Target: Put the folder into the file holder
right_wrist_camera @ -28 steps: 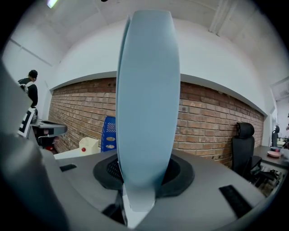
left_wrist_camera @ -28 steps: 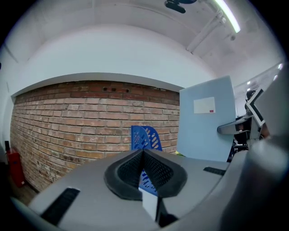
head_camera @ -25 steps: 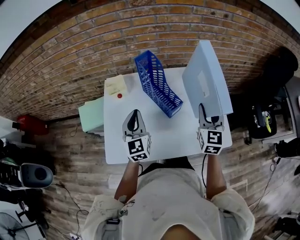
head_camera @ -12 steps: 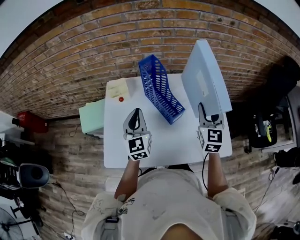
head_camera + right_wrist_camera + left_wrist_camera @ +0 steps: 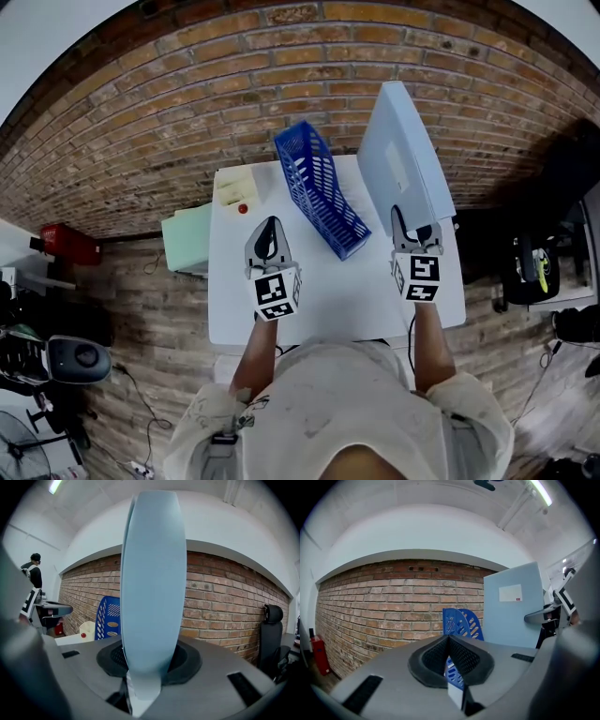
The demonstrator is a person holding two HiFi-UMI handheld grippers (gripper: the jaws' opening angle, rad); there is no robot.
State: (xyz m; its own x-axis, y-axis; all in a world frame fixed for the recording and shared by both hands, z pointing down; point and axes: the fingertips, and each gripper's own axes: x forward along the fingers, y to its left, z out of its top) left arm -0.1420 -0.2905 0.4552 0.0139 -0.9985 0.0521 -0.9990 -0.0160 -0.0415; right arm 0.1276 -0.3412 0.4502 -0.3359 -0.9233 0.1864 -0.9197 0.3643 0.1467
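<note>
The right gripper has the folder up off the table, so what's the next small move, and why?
Probably shift the folder left until it is over the file holder and its open top. The right gripper clamps it upright, but it stands right of the holder, not above it.

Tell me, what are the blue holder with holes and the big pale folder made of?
The file holder looks like moulded plastic: even bright blue, with neat rows of slots. The folder seems stiff card or plastic sheet, pale blue and matt; it stands up flat without bending. Which one, I cannot tell.
</note>
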